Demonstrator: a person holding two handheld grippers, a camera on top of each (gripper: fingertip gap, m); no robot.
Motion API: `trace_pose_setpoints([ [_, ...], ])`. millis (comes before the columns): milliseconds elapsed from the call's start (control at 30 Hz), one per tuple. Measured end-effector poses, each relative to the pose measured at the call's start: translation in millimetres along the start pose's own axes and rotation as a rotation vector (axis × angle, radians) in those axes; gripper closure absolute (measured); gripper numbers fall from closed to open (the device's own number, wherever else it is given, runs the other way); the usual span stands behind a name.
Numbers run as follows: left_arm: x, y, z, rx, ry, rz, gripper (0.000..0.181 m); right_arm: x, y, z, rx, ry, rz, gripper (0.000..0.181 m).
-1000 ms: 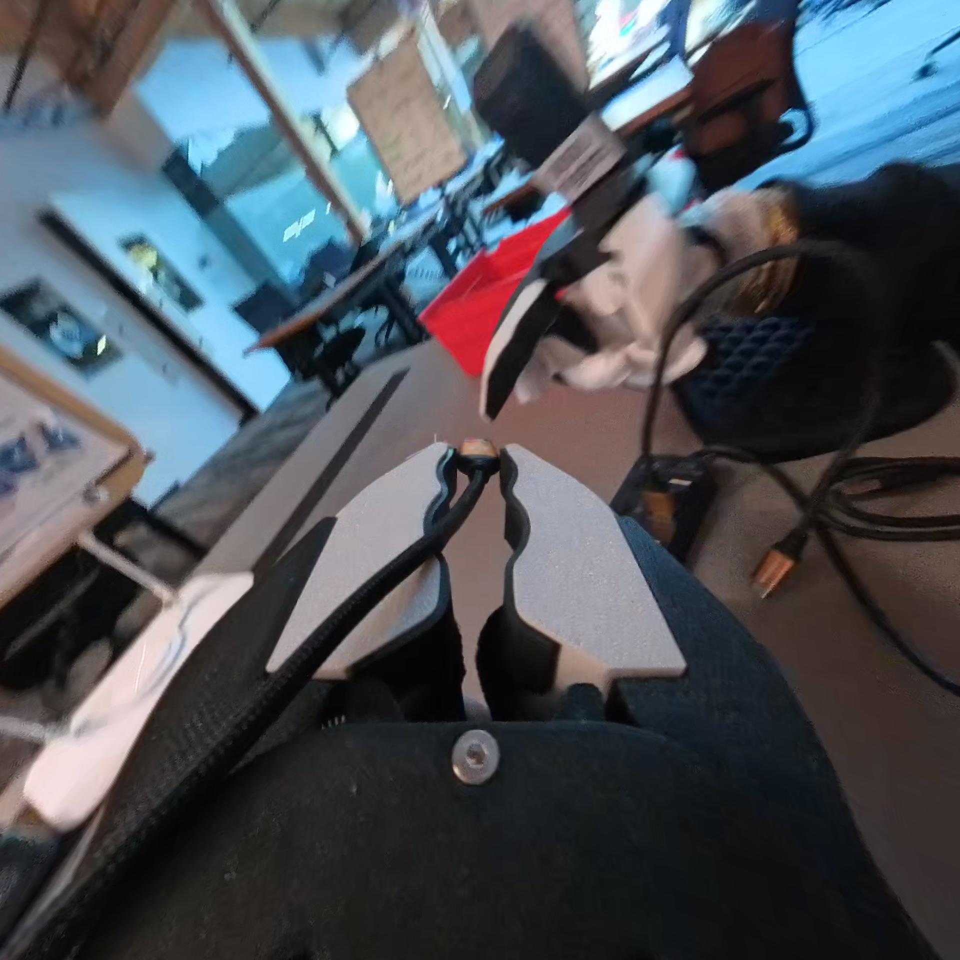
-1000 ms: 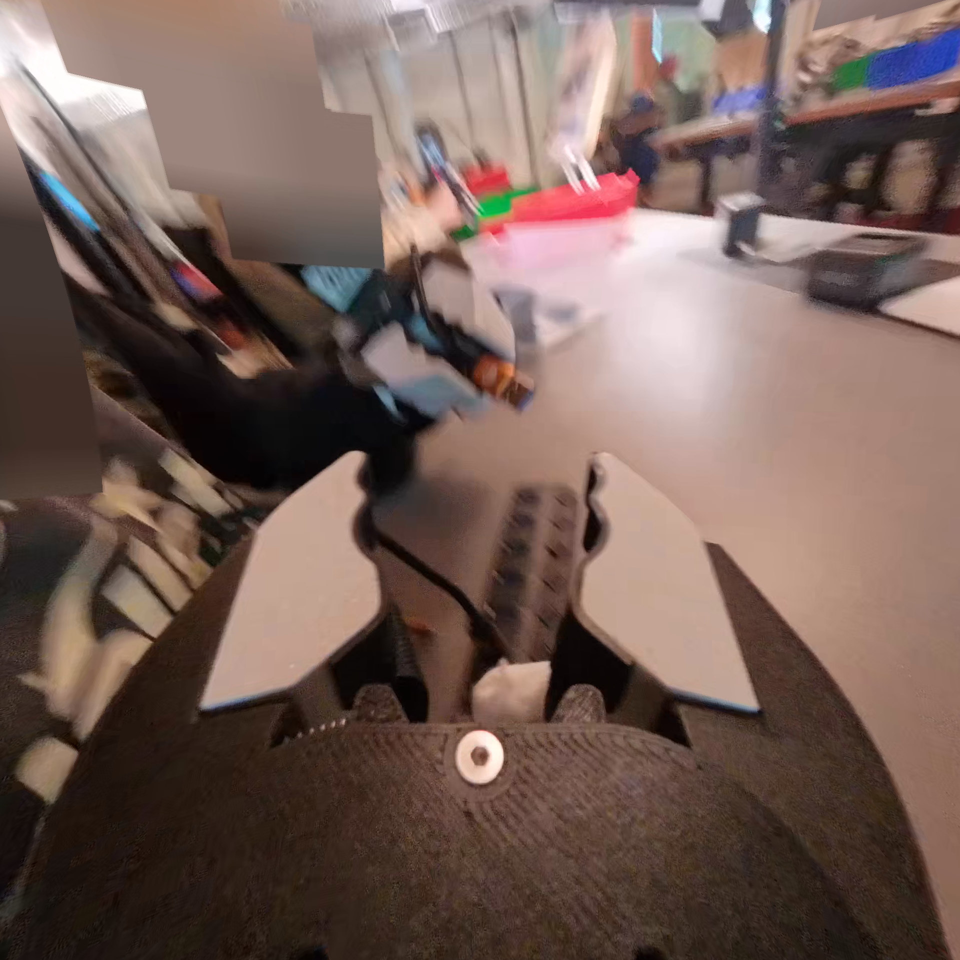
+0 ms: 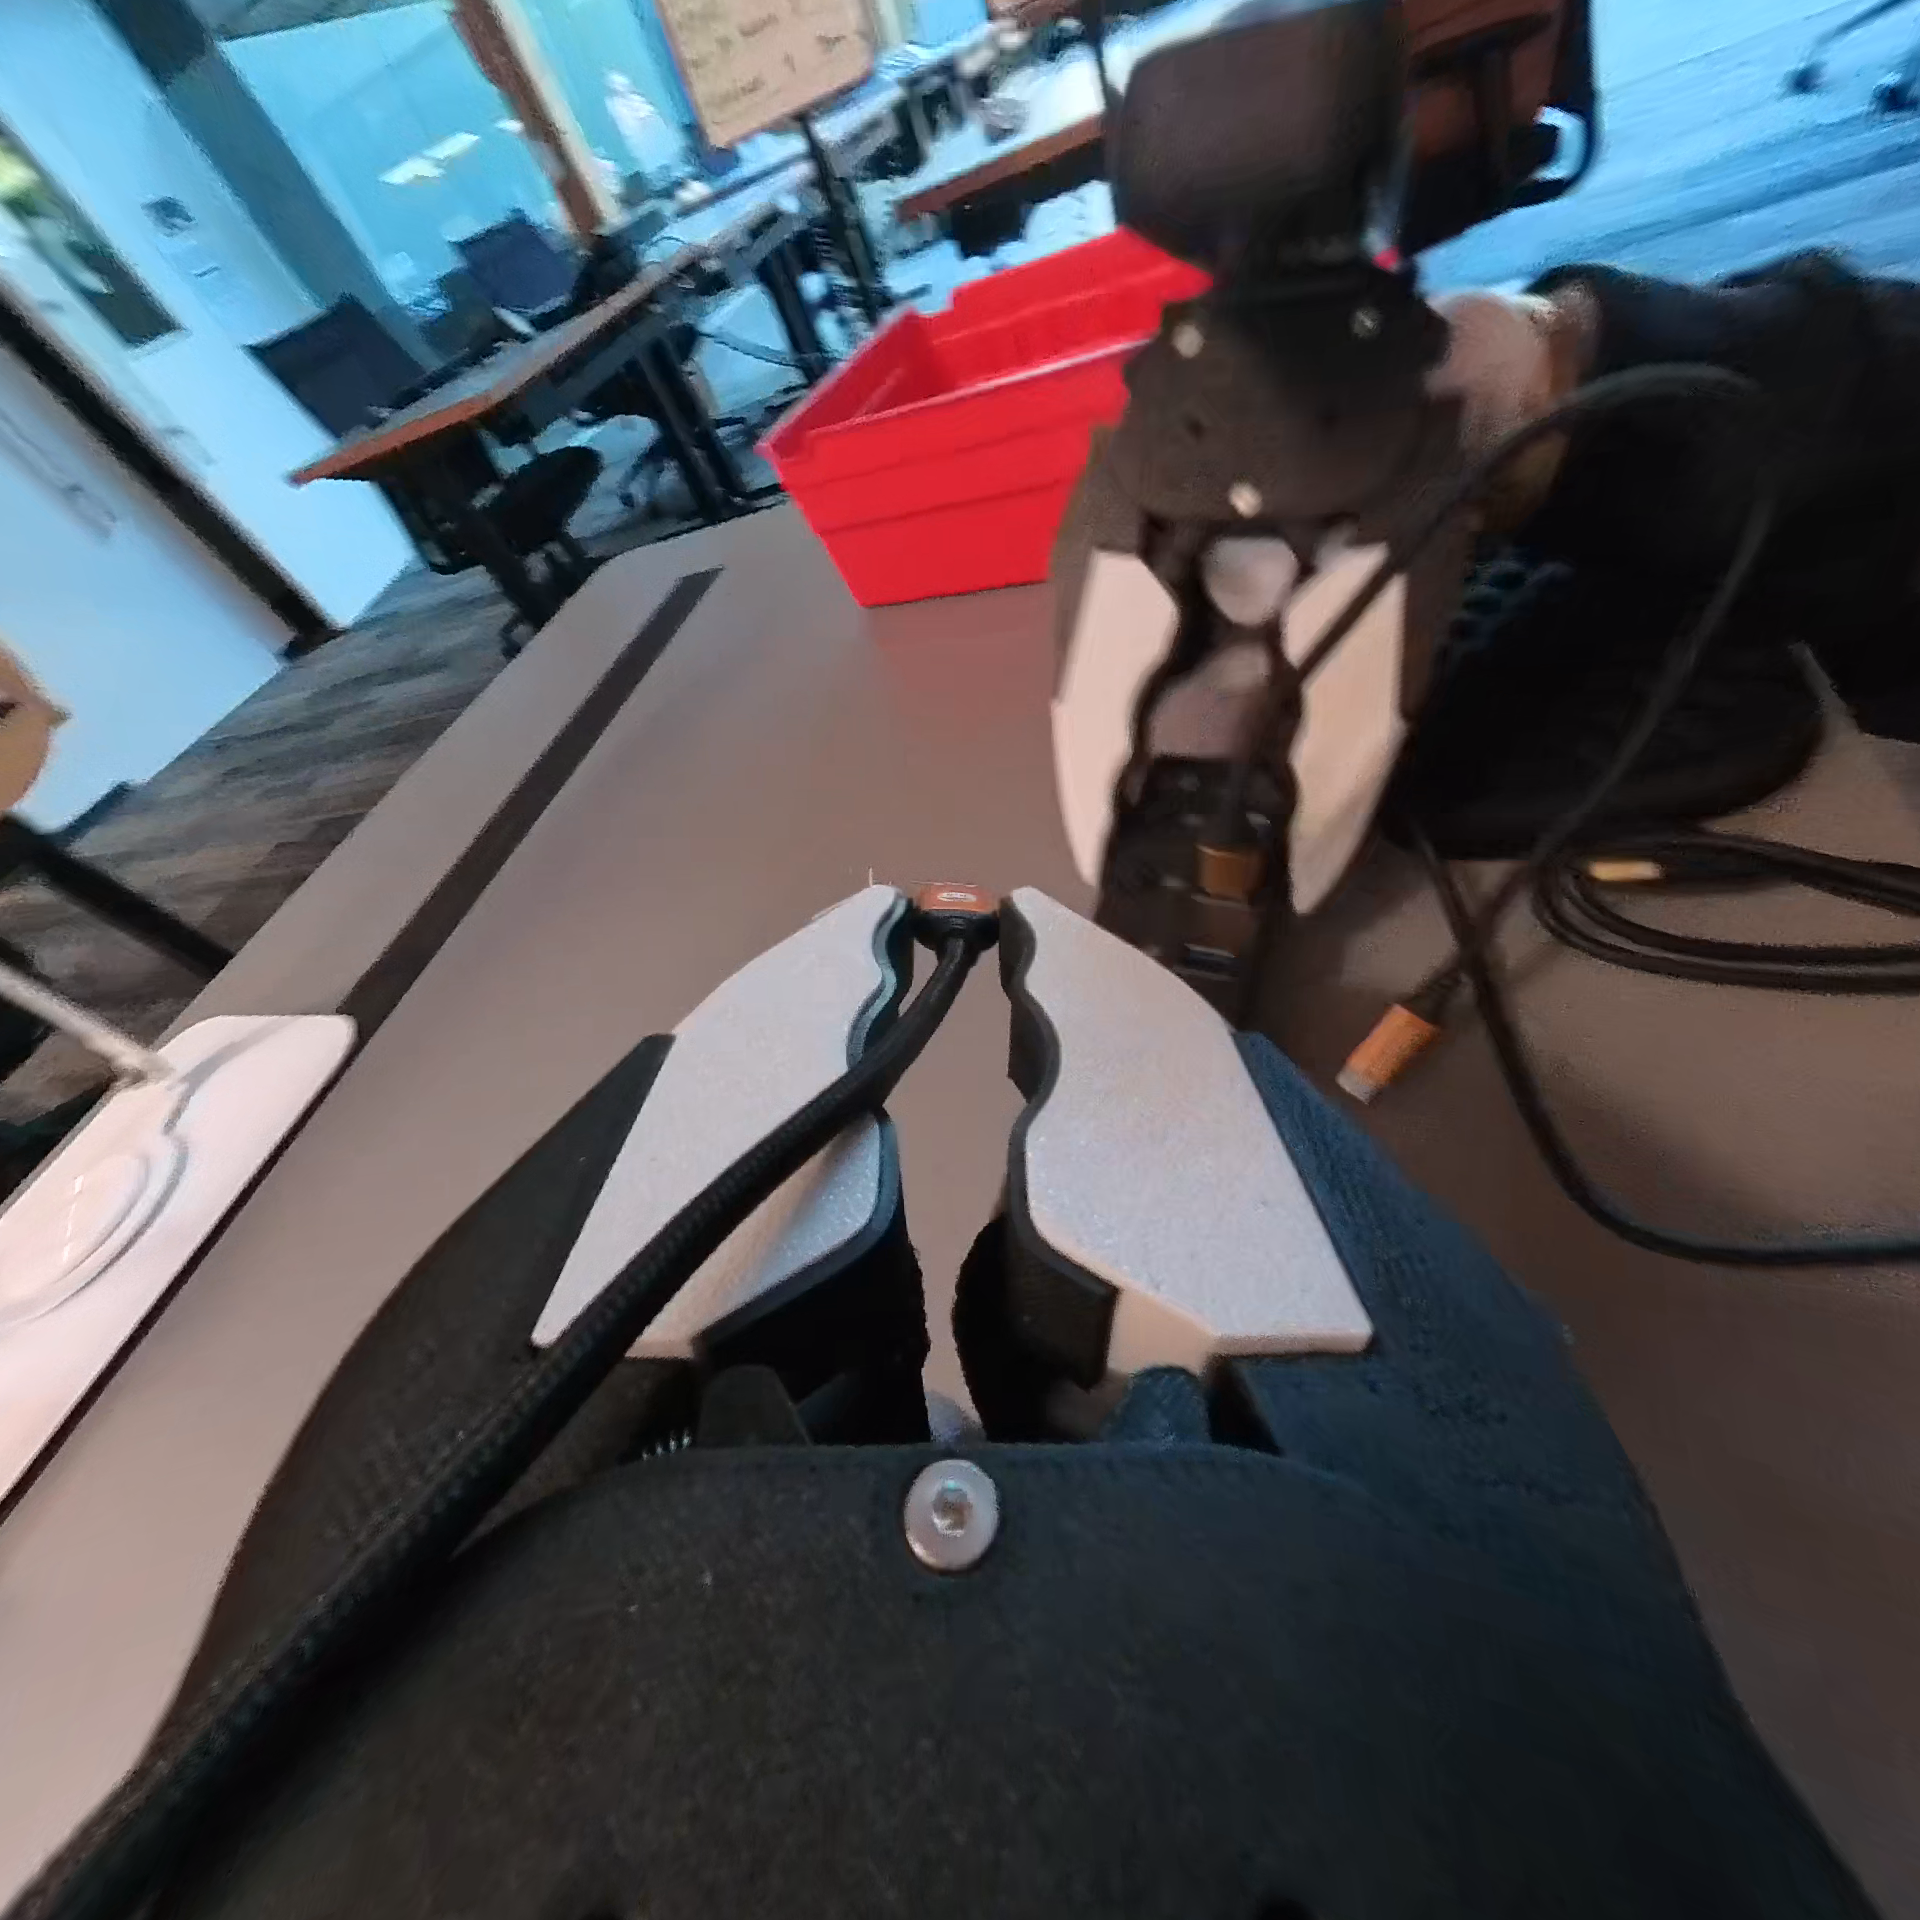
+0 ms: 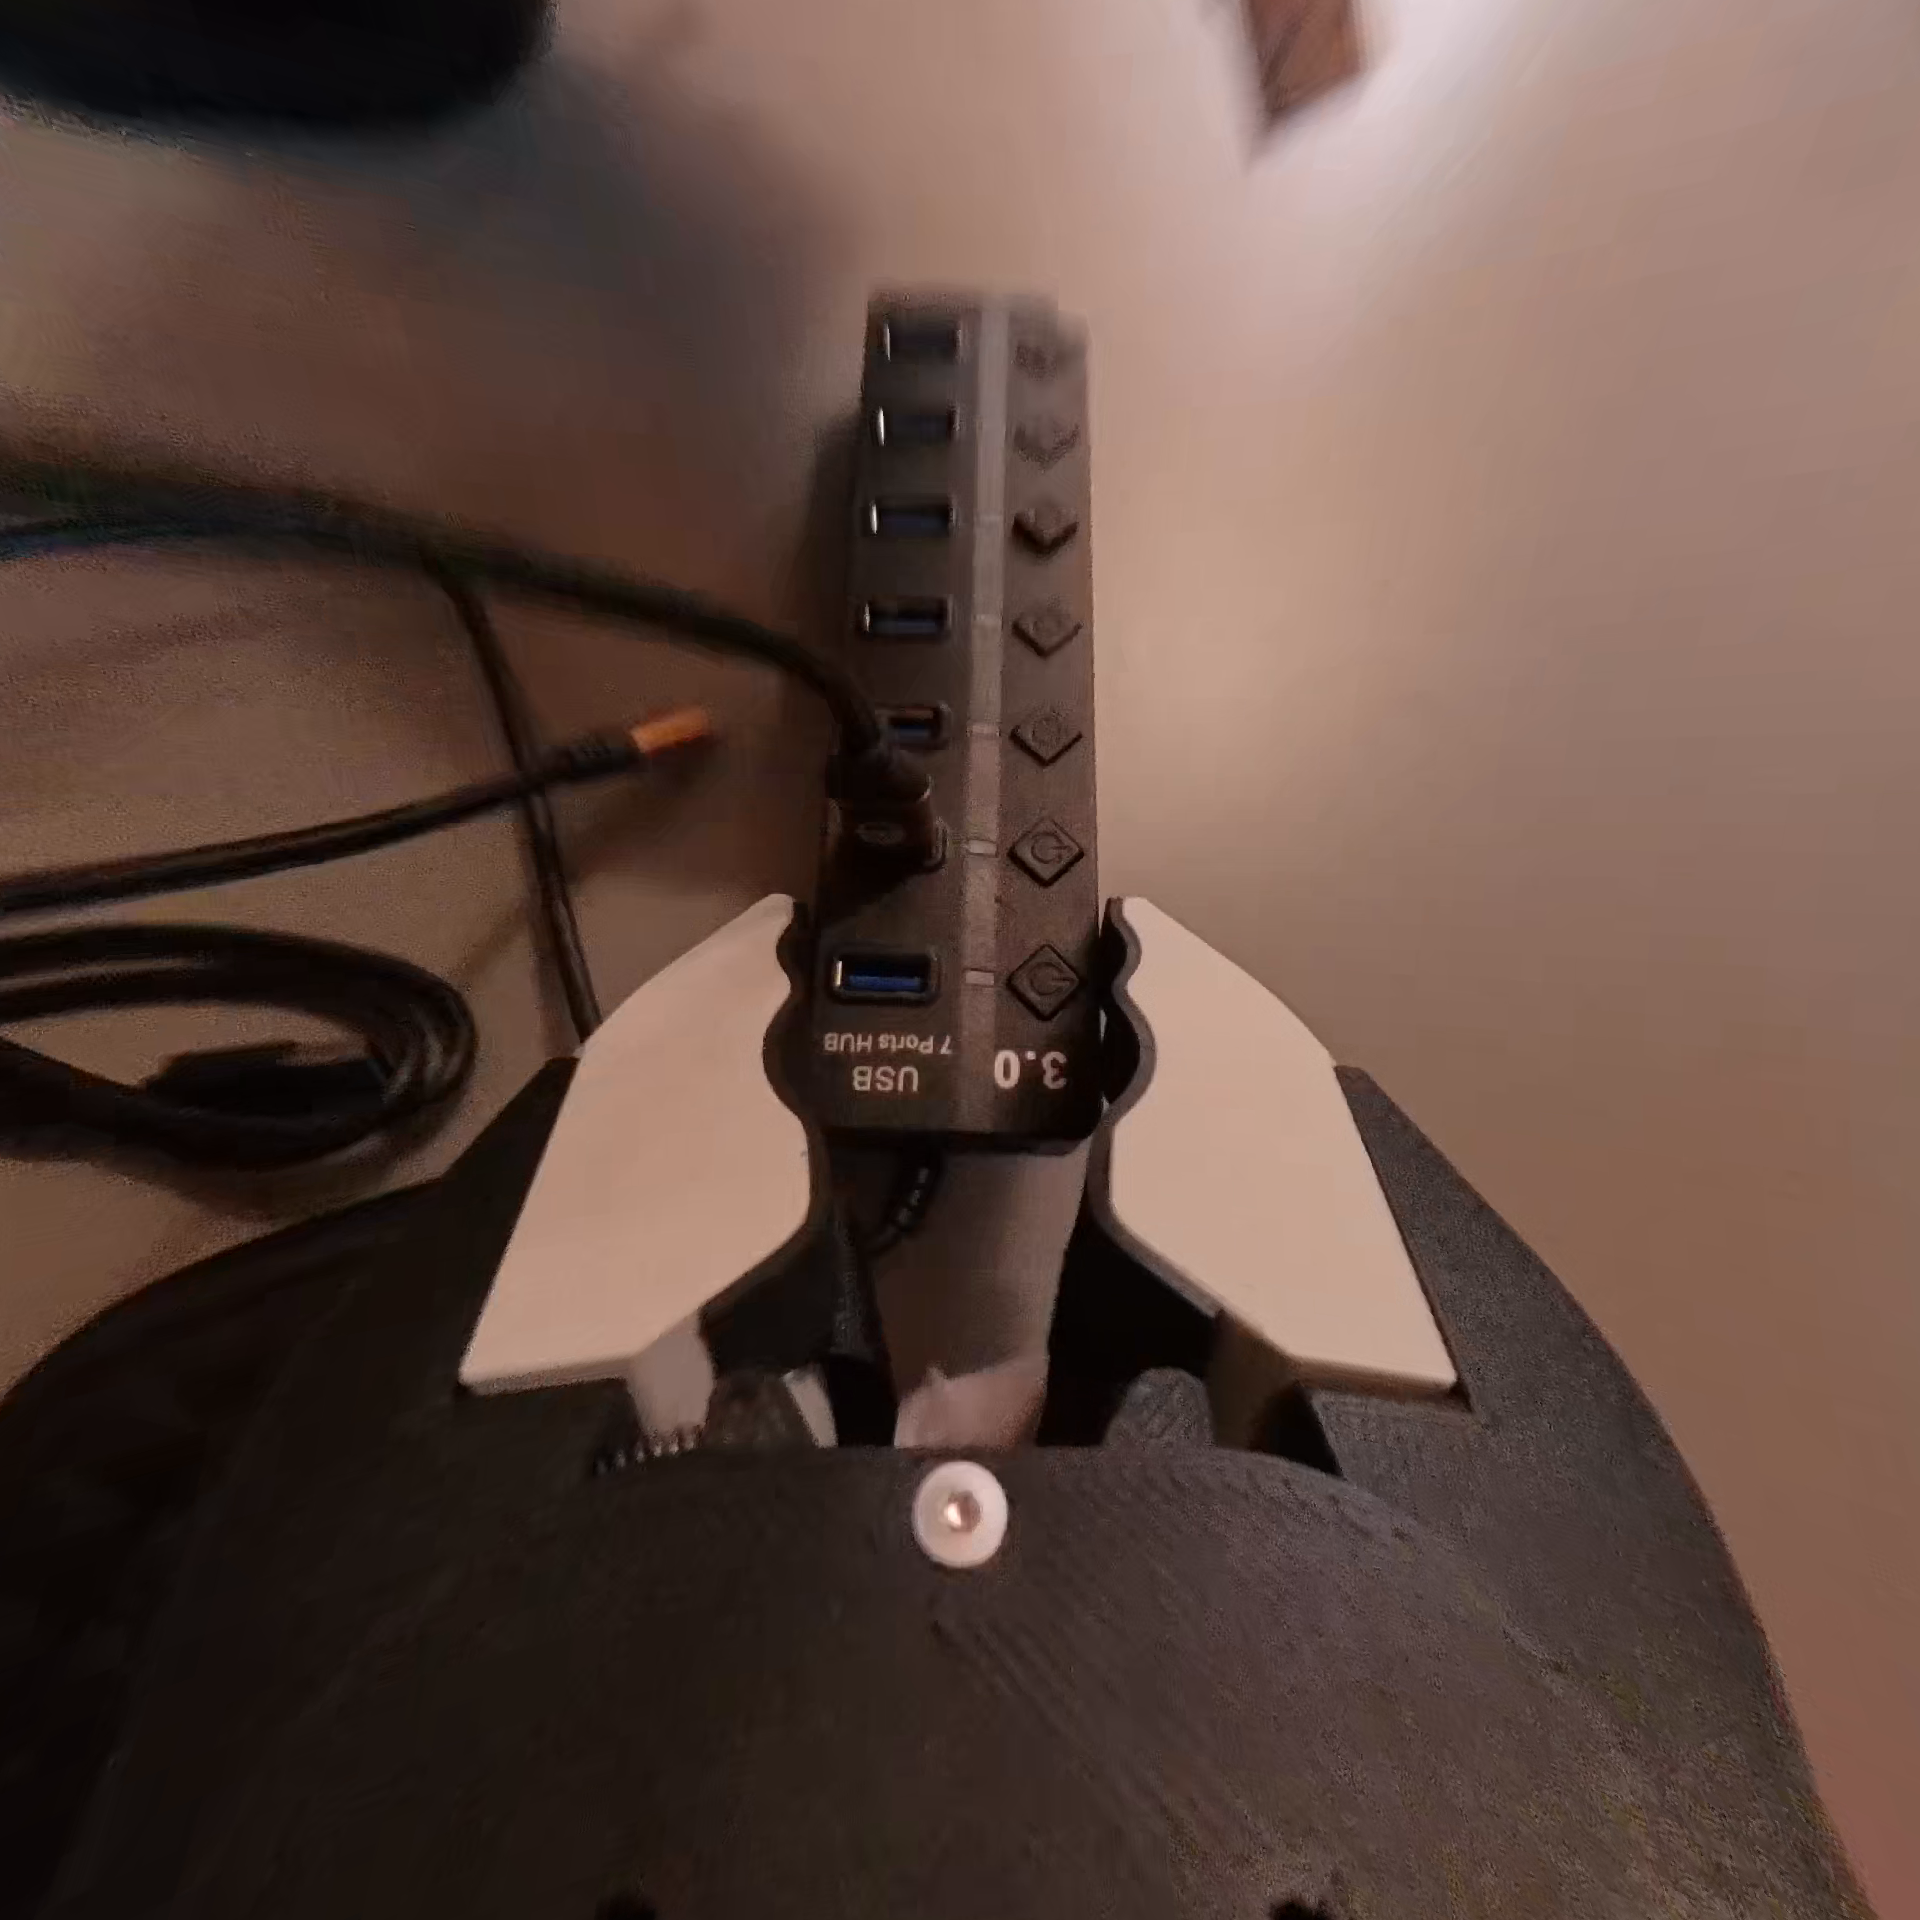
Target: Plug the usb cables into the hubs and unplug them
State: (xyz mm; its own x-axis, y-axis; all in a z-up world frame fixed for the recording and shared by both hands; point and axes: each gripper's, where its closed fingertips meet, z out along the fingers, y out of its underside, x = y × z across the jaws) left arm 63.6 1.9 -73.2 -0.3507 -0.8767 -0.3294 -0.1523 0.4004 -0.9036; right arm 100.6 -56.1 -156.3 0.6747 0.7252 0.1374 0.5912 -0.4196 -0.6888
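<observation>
Nearby, loose black cables (image 4: 208,1049) lie coiled beside the hub (image 4: 966,727).

Hub (image 4: 977,727) far end blurred (top 2 ports); coiled cable (image 4: 208,1049) cut off left.

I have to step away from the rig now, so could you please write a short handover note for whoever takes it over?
Left gripper: shut on an orange-tipped USB plug, its braided cable trailing back, held above the table.
Right gripper: shut on the near end of the black USB hub.
Done: one black cable sits in the hub's second-nearest port.
Left: plug in the held plug and the loose orange plug beside the hub, then unplug all.
</observation>
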Motion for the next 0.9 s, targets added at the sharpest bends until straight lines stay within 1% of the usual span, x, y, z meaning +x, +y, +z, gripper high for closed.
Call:
trace_pose_setpoints([
  [33,9,1,1,-0.024,0.058,0.001,0.166,0,-12,-8,0.078,0.007,-0.016,0.128],
  [67,16,5,2,-0.07,0.106,-0.003,0.166,1,-18,-13,0.114,0.018,-0.041,0.128],
  [133,32,16,4,-0.173,0.184,0.017,0.166,2,-21,-15,0.117,0.051,-0.072,0.128],
  [200,39,26,5,-0.257,0.197,0.054,0.166,1,-17,-10,0.075,0.048,-0.082,0.128],
  [233,42,28,5,-0.283,0.203,0.067,0.166,1,-15,-8,0.057,0.051,-0.086,0.128],
  [333,53,33,5,-0.337,0.255,0.068,0.166,-1,-20,-8,0.068,0.043,-0.089,0.128],
  [400,55,40,6,-0.38,0.26,0.064,0.166,-3,-20,-7,0.064,0.039,-0.092,0.128],
  [467,56,42,7,-0.383,0.264,0.051,0.166,-3,-18,-5,0.045,0.037,-0.094,0.128],
  [533,56,41,7,-0.386,0.262,0.038,0.166,-4,-19,-5,0.057,0.036,-0.091,0.128],
  [733,59,40,10,-0.408,0.229,0.074,0.165,-6,-27,-8,0.089,0.038,-0.106,0.128],
  [800,59,41,10,-0.424,0.229,0.067,0.165,-6,-25,-6,0.073,0.042,-0.116,0.128],
  [900,59,44,11,-0.406,0.253,0.021,0.165,-6,-21,-4,0.048,0.041,-0.116,0.128],
])
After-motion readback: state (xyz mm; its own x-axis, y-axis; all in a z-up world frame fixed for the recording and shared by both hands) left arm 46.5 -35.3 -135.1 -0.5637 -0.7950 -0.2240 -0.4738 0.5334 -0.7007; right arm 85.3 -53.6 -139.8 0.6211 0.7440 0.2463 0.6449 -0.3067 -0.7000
